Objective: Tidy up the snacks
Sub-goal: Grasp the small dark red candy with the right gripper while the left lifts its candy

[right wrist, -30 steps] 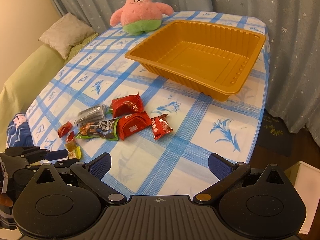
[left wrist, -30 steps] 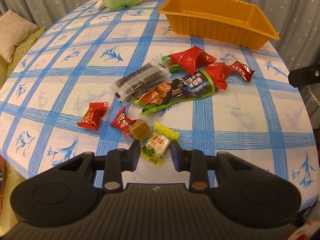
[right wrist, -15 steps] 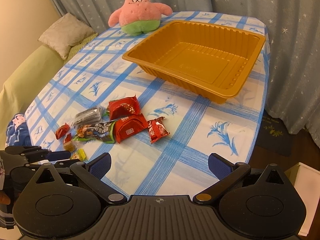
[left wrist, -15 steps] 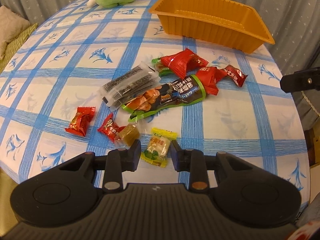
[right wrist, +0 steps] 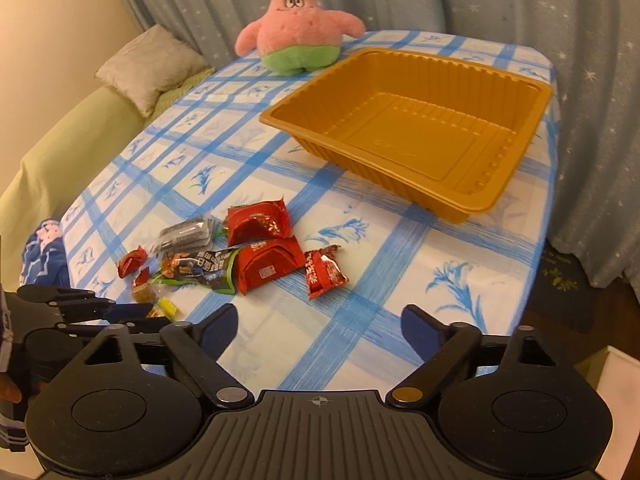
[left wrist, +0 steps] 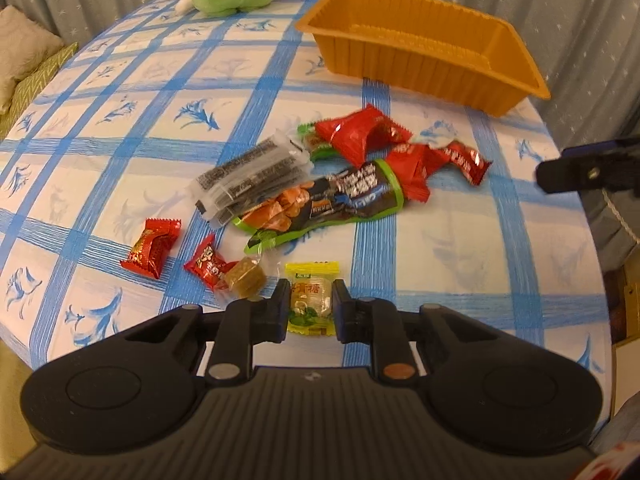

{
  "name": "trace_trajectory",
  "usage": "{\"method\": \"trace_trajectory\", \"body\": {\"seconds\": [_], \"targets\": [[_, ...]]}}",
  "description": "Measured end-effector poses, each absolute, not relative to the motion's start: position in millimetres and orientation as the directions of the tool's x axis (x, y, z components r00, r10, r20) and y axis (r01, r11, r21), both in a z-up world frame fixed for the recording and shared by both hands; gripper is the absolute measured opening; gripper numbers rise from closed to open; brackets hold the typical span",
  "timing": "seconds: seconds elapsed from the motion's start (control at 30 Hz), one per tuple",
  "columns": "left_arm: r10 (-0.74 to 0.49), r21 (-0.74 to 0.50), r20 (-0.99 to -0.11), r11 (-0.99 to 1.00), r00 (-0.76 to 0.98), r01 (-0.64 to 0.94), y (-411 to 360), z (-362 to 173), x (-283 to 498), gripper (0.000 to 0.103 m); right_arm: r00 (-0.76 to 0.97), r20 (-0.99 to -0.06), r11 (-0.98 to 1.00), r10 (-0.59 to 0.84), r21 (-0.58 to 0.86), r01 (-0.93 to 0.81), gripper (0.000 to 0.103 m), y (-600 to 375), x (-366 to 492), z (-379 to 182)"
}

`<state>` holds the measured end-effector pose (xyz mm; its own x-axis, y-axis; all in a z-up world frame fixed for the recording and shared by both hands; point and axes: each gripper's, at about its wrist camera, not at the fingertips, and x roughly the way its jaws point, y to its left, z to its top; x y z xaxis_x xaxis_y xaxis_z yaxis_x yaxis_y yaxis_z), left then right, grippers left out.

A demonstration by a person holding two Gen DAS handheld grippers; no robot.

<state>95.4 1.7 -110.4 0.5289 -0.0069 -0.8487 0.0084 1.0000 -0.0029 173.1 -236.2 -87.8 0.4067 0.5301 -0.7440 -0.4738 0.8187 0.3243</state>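
While the orange tray (right wrist: 472,200) far ahead holds nothing, the left gripper (left wrist: 308,305) is closing its narrow jaws on a yellow-wrapped candy (left wrist: 311,298) between them, the right gripper (right wrist: 318,330) narrowing on nothing, and every other snack lies unsorted just beyond.

Bare checked worktop (right wrist: 400,280) lies open between the snack pile (right wrist: 248,256) and the orange tray (right wrist: 408,132), wide enough to pass through. The tray's front wall stands in the way of a low approach. A plush toy (right wrist: 296,36) sits behind it, near the curtain (right wrist: 520,4).
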Motion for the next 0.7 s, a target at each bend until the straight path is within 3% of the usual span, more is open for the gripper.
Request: {"method": "trace_trajectory", "body": {"seconds": [0.27, 0.7], "targets": [[0.010, -0.020, -0.826, 0.999, 0.564, -0.048, 0, -91, 98, 0.019, 0.411, -0.739, 0.785, 0.534, 0.253, -0.566, 0.055, -220, 195, -100], [0.065, -0.004, -0.813, 0.993, 0.579, -0.117, -10, -78, 102, 0.019, 0.358, -0.775, 0.729, 0.521, 0.186, -0.658, 0.043, -191, 221, -127]]}}
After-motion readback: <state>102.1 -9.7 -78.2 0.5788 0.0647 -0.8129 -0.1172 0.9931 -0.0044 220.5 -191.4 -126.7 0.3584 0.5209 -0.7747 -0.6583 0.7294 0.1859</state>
